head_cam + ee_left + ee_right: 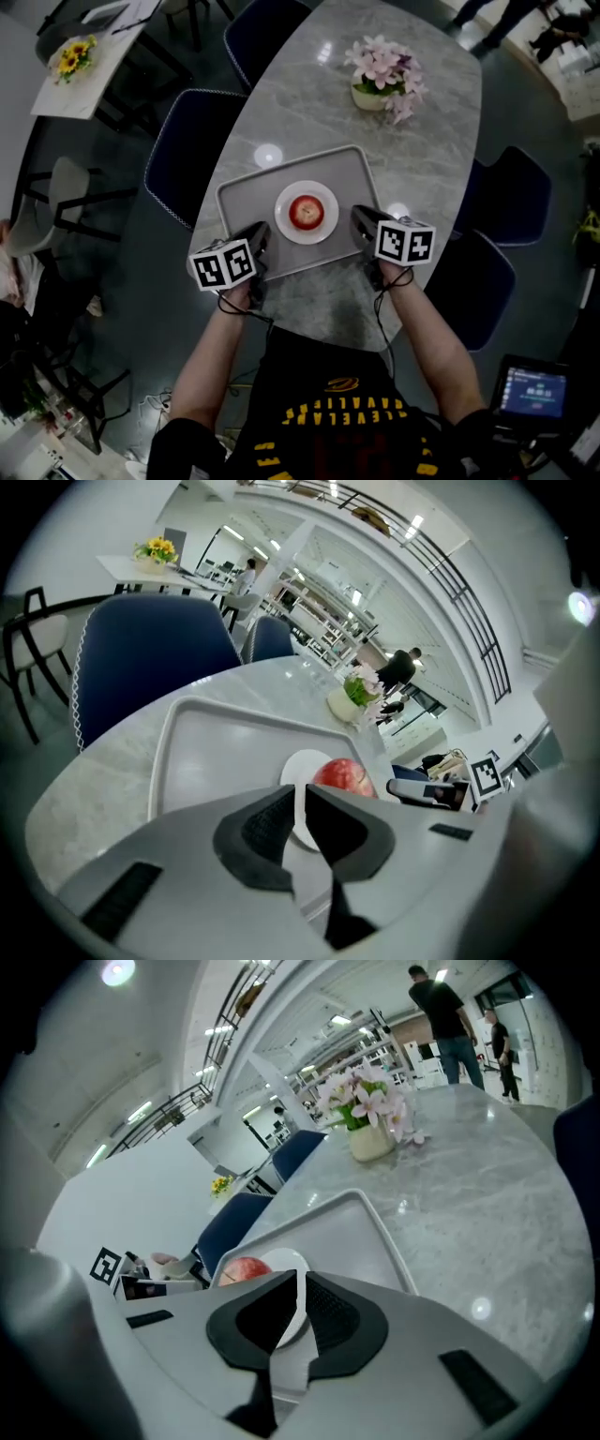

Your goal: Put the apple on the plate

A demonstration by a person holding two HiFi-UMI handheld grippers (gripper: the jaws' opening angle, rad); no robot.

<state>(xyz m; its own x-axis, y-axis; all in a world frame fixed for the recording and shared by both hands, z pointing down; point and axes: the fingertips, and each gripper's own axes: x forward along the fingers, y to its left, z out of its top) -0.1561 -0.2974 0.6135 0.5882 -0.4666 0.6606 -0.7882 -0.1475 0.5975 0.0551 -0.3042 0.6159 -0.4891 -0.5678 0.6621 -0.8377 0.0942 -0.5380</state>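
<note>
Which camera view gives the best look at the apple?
The head view: it shows the whole apple from above, sitting on the white plate in the grey tray. The left tool and the right tool each hide its lower part in their own views; only the top shows.

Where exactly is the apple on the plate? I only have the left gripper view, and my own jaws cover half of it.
Observer: In the head view the apple sits in the middle of the white plate, with rim showing all round it.
Operator: Is the right gripper carrying anything?
Observer: No. In the right gripper view the right gripper has its jaws together with nothing between them.
Operator: And where is the plate on the tray?
Observer: In the head view the plate lies near the centre of the grey tray.
</note>
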